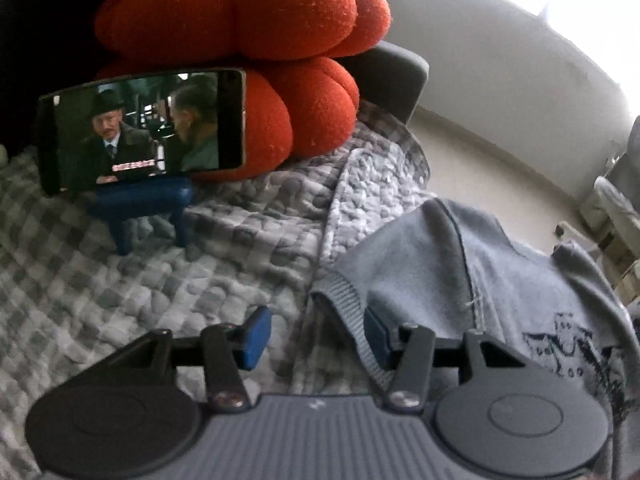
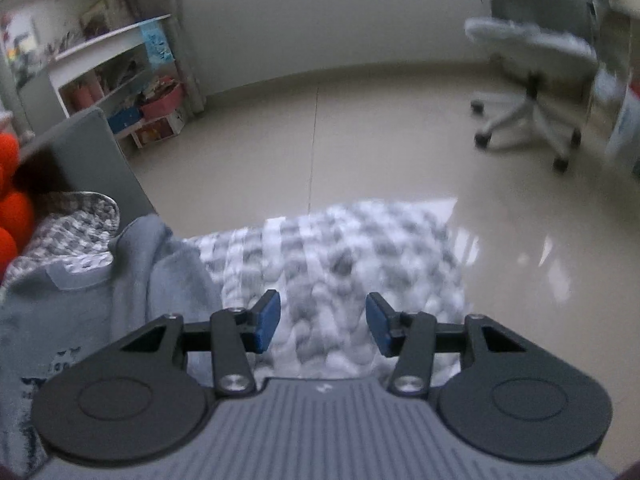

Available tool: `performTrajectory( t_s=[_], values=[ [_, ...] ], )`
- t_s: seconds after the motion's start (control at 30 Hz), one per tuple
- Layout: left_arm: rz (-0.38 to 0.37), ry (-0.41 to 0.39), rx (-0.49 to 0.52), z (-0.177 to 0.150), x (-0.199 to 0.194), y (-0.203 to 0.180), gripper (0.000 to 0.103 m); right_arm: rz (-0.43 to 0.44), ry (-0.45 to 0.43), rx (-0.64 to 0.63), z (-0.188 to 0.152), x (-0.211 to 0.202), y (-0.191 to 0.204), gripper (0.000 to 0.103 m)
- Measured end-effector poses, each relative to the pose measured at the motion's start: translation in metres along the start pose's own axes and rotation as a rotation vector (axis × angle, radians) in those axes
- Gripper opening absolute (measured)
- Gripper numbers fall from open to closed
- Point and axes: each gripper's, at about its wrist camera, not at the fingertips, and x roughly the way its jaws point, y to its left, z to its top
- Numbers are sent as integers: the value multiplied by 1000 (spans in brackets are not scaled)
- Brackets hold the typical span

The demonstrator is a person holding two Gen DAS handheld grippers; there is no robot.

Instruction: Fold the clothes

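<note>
The left claw [image 1: 316,338] stood with its blue pads apart and nothing pinched, the ribbed hem of the grey sweatshirt [image 1: 460,272] lying in the gap, close against the right-hand pad. The right claw [image 2: 323,324] was likewise apart and empty, over the checked quilt [image 2: 352,264], with the sweatshirt bunched just to its left. The garment lay crumpled on the quilt at the bed's edge. To fold it well, each claw would probably need to take a hem corner or shoulder squarely, clamp only one layer, then draw the cloth flat before turning it over. Much was hard to read: the dark print on the sweatshirt was cut off by the frame, its sleeves could not be told apart, and the right view was blurred. Farther back, a phone [image 1: 140,132] on a blue stand [image 1: 148,208] leaned before an orange knot cushion [image 1: 248,28]; beyond the bed lay bare floor [image 2: 360,132] and an office chair [image 2: 532,64].
</note>
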Motion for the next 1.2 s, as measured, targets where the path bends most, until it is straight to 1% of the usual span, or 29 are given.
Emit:
performTrajectory(
  t_s=[0.07,0.13,0.17,0.2,0.23,0.27,0.3,0.33,0.37,0.43,0.47,0.53,0.6,0.7,0.77,0.87,1.0,1.1,1.2],
  values=[
    [-18,6,-3,-2,6,-8,51,33,7,-6,-1,0,10,51],
    [-17,10,22,-5,9,-20,50,80,11,-38,-3,-3,23,52],
    [-8,13,36,-7,11,-25,43,105,18,-54,-4,-5,27,52],
    [7,20,47,-8,14,-28,26,129,34,-68,-5,-4,31,51],
    [23,26,57,-9,18,-31,16,137,52,-84,-8,-2,36,49],
    [39,33,68,-10,21,-34,4,139,72,-102,-11,0,41,34],
    [54,40,78,-12,25,-37,3,140,91,-120,-15,2,46,13],
    [68,36,87,-12,25,-38,3,116,85,-157,-18,1,52,10],
    [80,16,92,-10,21,-38,3,96,69,-193,-19,-2,59,8],
    [101,-26,95,-7,13,-37,2,82,26,-223,-15,-10,66,6],
    [106,-43,79,-3,9,-33,2,62,-4,-236,-10,-15,69,6],
    [119,-60,53,4,4,-25,2,-7,-72,-283,4,-23,75,6],
    [136,-57,19,9,5,-19,2,-76,-135,-329,19,-30,80,6],
    [178,-44,-11,11,11,-16,2,-205,-198,-381,37,-23,78,6],
    [205,-39,0,10,15,-16,2,-291,-227,-415,47,-15,77,6],
    [230,-24,18,5,22,-16,2,-369,-193,-440,46,13,70,6],
    [236,-9,27,2,28,-14,2,-442,-118,-524,29,57,71,6],
    [243,-12,48,0,30,-16,2,-450,-79,-553,13,58,56,6],
    [245,-29,34,4,28,-16,2,-459,-120,-542,22,49,55,6]
  ],
)
